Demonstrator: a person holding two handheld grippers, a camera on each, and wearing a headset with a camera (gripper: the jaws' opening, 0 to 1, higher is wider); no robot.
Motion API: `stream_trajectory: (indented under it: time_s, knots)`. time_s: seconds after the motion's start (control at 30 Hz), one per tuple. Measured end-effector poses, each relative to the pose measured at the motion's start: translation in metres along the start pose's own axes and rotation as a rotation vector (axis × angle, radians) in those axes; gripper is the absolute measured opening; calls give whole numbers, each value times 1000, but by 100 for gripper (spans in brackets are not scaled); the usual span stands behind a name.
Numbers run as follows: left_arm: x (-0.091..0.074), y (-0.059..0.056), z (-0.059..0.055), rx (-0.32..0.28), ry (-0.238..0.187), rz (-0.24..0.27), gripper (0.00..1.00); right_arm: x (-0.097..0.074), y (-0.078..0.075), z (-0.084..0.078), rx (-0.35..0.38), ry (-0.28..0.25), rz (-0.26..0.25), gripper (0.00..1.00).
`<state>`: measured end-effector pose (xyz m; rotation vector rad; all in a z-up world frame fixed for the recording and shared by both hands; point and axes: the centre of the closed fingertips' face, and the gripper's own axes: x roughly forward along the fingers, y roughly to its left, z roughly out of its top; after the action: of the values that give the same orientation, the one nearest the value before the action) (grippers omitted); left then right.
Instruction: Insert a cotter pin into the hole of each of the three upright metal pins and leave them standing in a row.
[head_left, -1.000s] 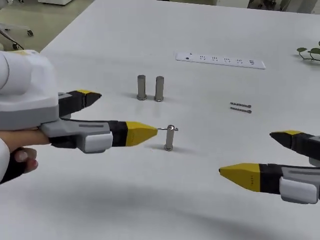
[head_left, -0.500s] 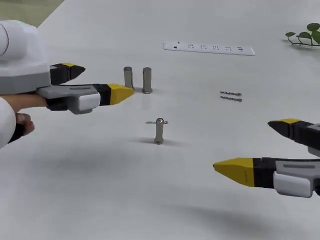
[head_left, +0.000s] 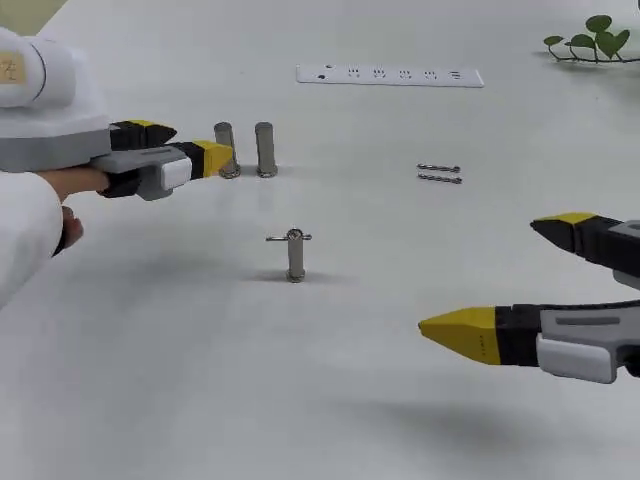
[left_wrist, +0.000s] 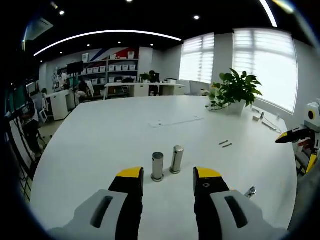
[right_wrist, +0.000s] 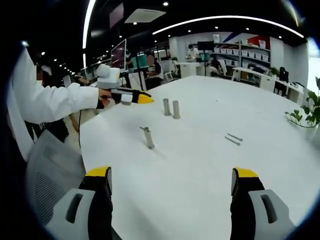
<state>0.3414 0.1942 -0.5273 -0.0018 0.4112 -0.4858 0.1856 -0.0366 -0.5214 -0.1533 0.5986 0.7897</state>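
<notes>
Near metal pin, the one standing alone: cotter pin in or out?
In. A cotter pin crosses the top of the lone metal pin, sticking out on both sides; the metal pin stands upright.

It looks like an open-plan office or lab workroom. There is a big white table (left_wrist: 110, 135) with a power strip (head_left: 390, 76) lying on it, and a potted plant (left_wrist: 235, 90) beside tall windows (left_wrist: 265, 65) hung with blinds. Shelves (left_wrist: 112, 67) stacked with white storage bins line the far wall, with desks (left_wrist: 135, 90) in front and people near them. Curved strip lights (left_wrist: 100, 35) and small spot lamps cross a dark ceiling.
</notes>
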Motion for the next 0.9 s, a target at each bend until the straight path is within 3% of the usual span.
stream_trajectory:
  time_s: [0.17,0.33,0.5,0.7,0.9]
  knots:
    - [12,7,-2,-48,-1,10,23,1,0,0,4,0,3,98]
    - [23,10,-8,-50,13,14,22,3,-1,-3,-2,11,2,98]
    - [36,13,-13,-22,40,21,21,4,-3,-10,14,29,2,98]
    - [51,13,-18,4,66,12,26,3,-8,-14,9,54,-13,98]
    - [63,15,-21,25,79,19,23,2,-10,-18,13,68,-12,97]
